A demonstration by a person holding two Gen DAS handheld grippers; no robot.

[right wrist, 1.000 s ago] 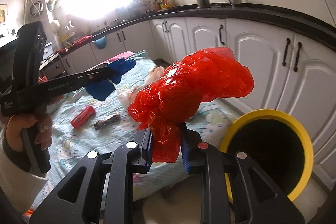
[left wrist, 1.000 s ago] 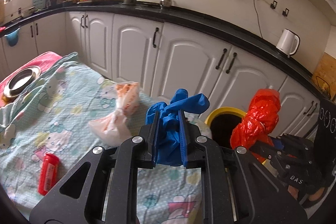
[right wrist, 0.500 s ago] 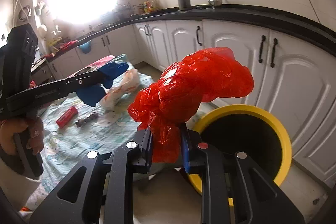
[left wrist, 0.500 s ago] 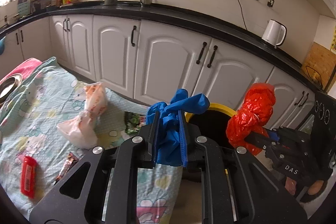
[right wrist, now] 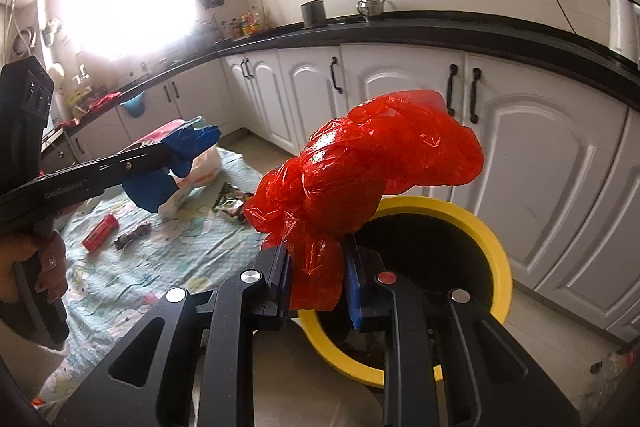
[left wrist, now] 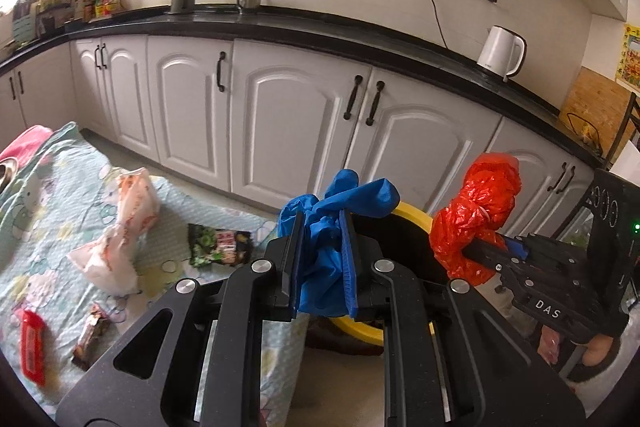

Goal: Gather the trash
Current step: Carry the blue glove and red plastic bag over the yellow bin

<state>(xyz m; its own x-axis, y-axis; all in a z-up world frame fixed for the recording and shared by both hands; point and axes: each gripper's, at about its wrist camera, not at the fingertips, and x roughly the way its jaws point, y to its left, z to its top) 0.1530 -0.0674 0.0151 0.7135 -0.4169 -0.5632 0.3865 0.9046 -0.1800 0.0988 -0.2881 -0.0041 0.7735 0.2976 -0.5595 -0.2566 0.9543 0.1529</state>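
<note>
Trash in hand: a crumpled blue glove (left wrist: pixel 332 227) pinched in the left gripper (left wrist: pixel 322 259), and a knotted red plastic bag (right wrist: pixel 360 179) pinched at its lower tail in the right gripper (right wrist: pixel 318 275). Both are carried above or just beside the yellow-rimmed bin (right wrist: pixel 472 219), which stands on the floor at the end of the patterned cloth (left wrist: pixel 60 187). Neither gripper has let go.

Handling, as a judgement: both pieces look light, soft and limp, the plastic slick; a bunched or knotted part gives the surest hold, and each should fall free once its gripper spreads.

Still lying on the cloth: a white and orange bag (left wrist: pixel 120 227), a green snack wrapper (left wrist: pixel 218 247), a dark wrapper (left wrist: pixel 90 335) and a red packet (left wrist: pixel 34 343).

Left wrist view: shows the right gripper from the side with the red bag over the bin's far rim, and a white kettle (left wrist: pixel 502 53) on the tabletop; the bin's mouth is mostly hidden. Right wrist view: shows the bin's open dark mouth, the person's hand (right wrist: pixel 44 267) on the left gripper's handle, and the bright window.
</note>
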